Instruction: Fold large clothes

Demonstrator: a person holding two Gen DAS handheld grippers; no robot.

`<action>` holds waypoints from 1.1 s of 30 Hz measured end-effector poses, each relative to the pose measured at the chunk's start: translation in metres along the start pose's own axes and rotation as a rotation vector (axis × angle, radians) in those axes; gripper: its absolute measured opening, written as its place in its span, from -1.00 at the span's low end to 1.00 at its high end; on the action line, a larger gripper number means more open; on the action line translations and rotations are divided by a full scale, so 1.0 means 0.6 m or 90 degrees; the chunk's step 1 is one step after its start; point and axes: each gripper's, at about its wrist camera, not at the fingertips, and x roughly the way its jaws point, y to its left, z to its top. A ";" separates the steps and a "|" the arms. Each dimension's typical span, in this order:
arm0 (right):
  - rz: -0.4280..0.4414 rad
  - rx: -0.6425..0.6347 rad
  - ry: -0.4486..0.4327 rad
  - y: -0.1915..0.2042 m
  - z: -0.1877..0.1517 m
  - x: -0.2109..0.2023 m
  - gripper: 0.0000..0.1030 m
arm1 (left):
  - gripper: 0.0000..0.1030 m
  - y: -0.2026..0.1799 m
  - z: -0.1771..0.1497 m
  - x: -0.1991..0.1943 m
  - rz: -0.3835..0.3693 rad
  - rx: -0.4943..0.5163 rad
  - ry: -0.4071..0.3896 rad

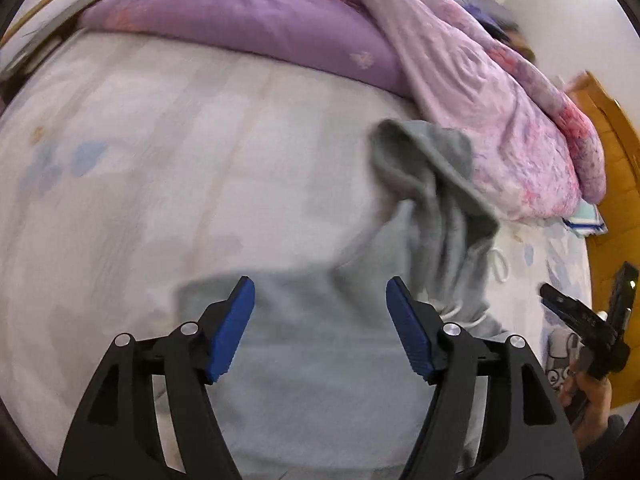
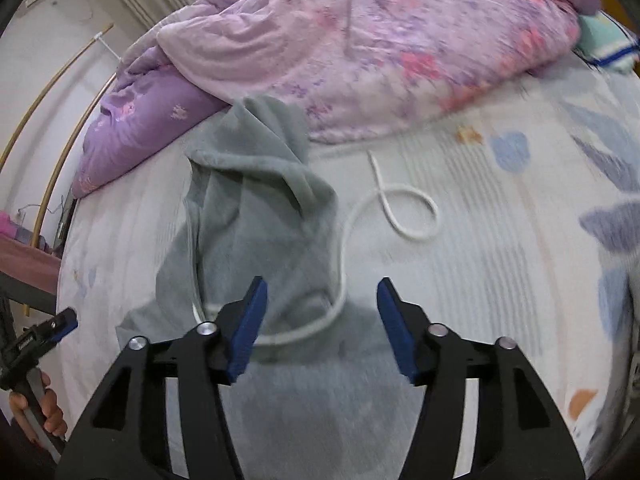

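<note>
A grey hoodie lies on the bed sheet, its hood rumpled toward the quilt. In the right wrist view the hoodie has a white drawstring looping out onto the sheet. My left gripper is open and empty, hovering over the hoodie's body. My right gripper is open and empty over the hoodie near the hood's base. The right gripper also shows at the left wrist view's right edge, and the left gripper at the right wrist view's left edge.
A purple and pink floral quilt is piled along the far side of the bed, also in the right wrist view. A folded teal cloth lies beyond it. A wooden door stands at the right.
</note>
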 end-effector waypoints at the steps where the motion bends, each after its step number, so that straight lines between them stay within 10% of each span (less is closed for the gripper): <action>1: -0.002 -0.011 0.008 0.007 0.012 0.014 0.08 | 0.36 -0.015 0.012 0.015 -0.002 0.010 0.004; 13: -0.060 -0.031 0.066 0.021 0.105 0.190 0.08 | 0.38 -0.094 0.113 0.223 -0.013 0.001 0.133; 18: -0.036 -0.043 0.056 -0.008 0.114 0.194 -0.77 | 0.39 -0.106 0.139 0.280 0.026 0.012 0.158; 27: 0.043 0.044 0.031 -0.098 0.092 0.135 -0.81 | 0.39 -0.103 0.160 0.316 0.031 -0.032 0.166; 33: 0.061 0.084 0.027 -0.128 0.087 0.134 -0.81 | 0.39 -0.098 0.151 0.274 -0.117 -0.048 0.164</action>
